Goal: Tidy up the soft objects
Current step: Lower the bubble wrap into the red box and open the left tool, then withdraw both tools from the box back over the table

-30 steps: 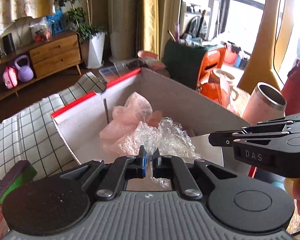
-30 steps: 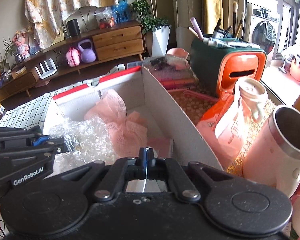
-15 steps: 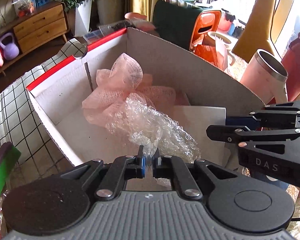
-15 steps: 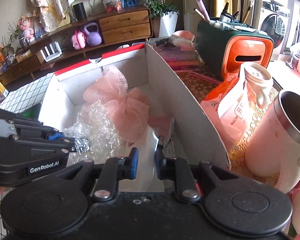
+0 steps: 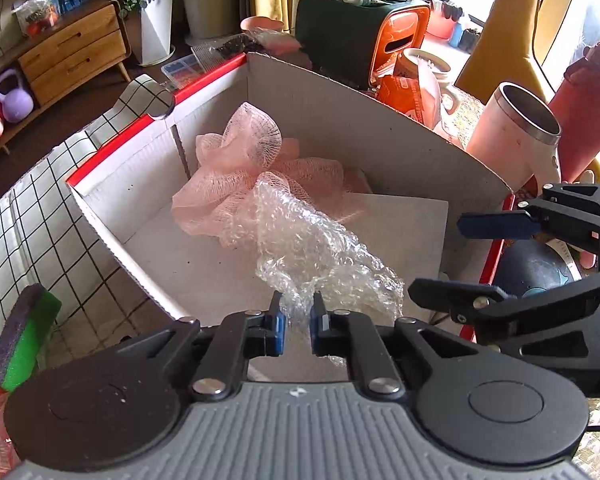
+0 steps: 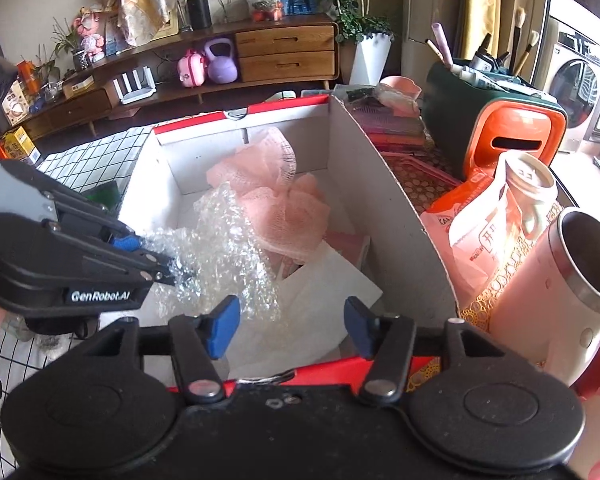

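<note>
A white cardboard box (image 5: 340,120) with a red rim holds a pink mesh bath pouf (image 5: 240,164) and a crumpled sheet of clear bubble wrap (image 5: 312,248) lying against it. My left gripper (image 5: 298,320) is over the box's near edge. Its jaws are just starting to open, and a strand of the wrap still fills the narrow gap between the pads. My right gripper (image 6: 292,328) hangs over the box's near red rim (image 6: 328,368), its jaws opening wide with nothing gripped. The wrap (image 6: 220,252) ends just beyond its left finger. From the right wrist, the left gripper (image 6: 172,272) shows at the left.
A green and purple sponge (image 5: 24,340) lies on the checked cloth (image 5: 40,220) left of the box. Right of the box crowd a pink steel-lined tumbler (image 6: 560,280), an orange refill pouch (image 6: 492,232) and a green and orange brush holder (image 6: 500,120). A white card (image 5: 400,224) lies in the box.
The right jaws went from shut to wide open. The left jaws parted slightly. Both views tipped down toward the box, and the bubble wrap sank onto its floor.
</note>
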`<state>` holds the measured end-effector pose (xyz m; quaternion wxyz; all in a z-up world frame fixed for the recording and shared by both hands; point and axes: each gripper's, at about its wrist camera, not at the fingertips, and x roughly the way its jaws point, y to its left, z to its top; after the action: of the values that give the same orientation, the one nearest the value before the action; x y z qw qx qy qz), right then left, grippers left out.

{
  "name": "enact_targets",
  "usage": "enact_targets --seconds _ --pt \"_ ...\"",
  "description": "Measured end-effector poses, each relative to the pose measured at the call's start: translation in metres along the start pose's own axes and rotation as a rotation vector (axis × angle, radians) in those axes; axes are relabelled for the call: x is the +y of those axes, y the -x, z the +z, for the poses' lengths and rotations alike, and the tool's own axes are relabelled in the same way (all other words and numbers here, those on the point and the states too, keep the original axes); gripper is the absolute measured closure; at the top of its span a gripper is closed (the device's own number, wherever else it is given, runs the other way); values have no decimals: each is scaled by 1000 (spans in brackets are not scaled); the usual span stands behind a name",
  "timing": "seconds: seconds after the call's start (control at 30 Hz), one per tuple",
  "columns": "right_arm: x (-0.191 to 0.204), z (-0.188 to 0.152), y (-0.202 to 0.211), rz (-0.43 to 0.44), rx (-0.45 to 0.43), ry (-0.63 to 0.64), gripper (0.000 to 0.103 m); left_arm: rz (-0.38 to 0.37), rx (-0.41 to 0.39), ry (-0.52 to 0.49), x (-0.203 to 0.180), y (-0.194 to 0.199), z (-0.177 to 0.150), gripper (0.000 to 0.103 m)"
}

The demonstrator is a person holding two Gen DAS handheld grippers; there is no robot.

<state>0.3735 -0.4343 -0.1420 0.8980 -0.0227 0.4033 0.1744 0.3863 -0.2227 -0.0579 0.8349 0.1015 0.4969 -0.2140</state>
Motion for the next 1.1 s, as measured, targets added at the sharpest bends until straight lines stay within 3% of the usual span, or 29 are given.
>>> enact_targets --seconds 0.1,0.17,0.5,0.73,1.1 --pt "3 -1 4 3 -1 25 37 1 -1 -10 2 7 0 68" --pt "6 -2 7 -3 -3 40 34 1 -17 -7 3 12 0 33" --pt "13 -7 28 14 -27 55 19 32 -65 12 12 43 -11 31" --pt "25 -13 51 16 -53 73 16 24 -103 64 25 69 -24 28" --pt "58 -20 94 49 -124 77 10 3 -226 115 42 135 -64 28"
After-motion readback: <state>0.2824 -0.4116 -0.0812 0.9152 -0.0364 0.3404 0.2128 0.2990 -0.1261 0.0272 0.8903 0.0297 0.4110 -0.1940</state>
